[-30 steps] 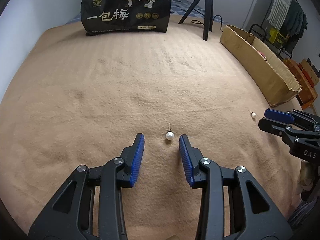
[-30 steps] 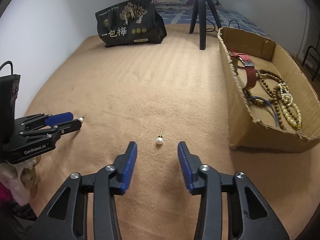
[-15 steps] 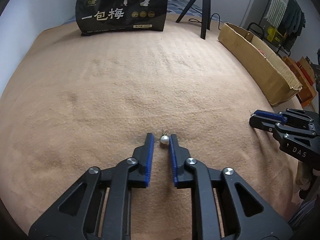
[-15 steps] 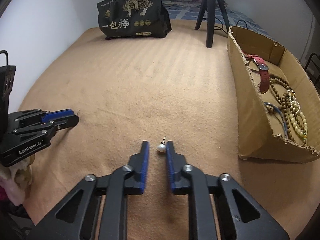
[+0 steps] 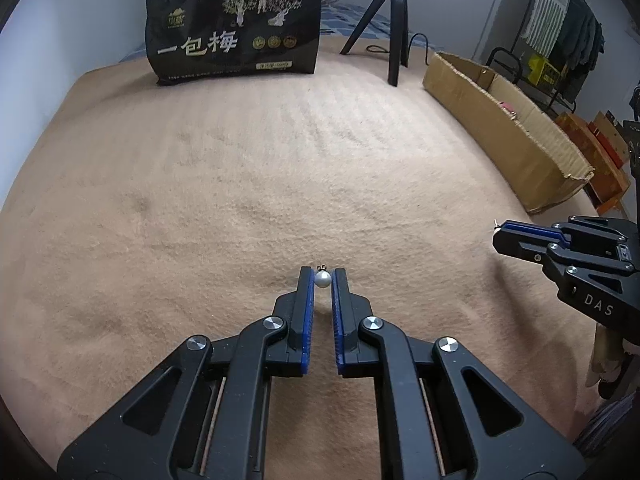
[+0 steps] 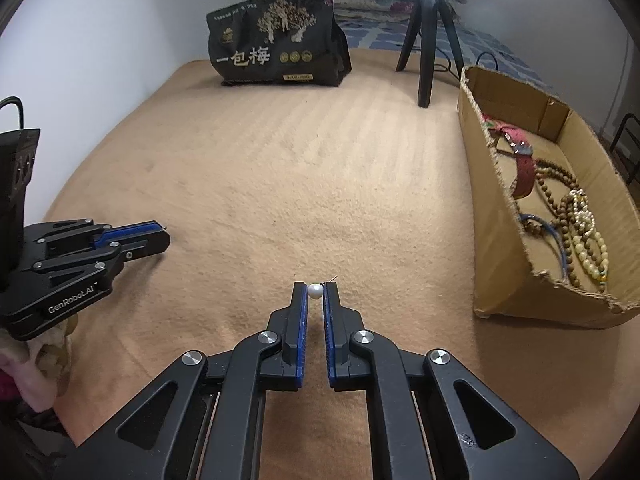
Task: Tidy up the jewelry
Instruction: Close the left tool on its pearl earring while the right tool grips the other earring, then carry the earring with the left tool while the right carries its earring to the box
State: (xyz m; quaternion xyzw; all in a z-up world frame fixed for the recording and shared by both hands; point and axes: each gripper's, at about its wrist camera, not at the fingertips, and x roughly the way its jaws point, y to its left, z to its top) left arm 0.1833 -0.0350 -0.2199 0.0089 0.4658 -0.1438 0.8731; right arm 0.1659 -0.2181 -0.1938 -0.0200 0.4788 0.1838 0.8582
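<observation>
Two white pearl earrings are pinched just above the tan blanket. In the left wrist view one pearl earring (image 5: 322, 279) sits between the blue pads of my left gripper (image 5: 323, 271), whose jaws are closing and press on it from both sides. In the right wrist view the other pearl earring (image 6: 315, 291) is squeezed the same way at the tips of my right gripper (image 6: 315, 286), whose jaws are also closing. Each gripper shows in the other's view: the right gripper (image 5: 500, 236) at the right edge, the left gripper (image 6: 162, 236) at the left.
A cardboard box (image 6: 500, 240) stands at the right, holding bead bracelets (image 6: 576, 220) and a red strap (image 6: 524, 168). A black printed bag (image 5: 236, 28) and a black tripod (image 5: 394, 20) stand at the far edge of the blanket (image 5: 240, 168). A wall runs along the left.
Both grippers have narrowed from wide open to pinching their pearls. Neither hand has shifted noticeably.
</observation>
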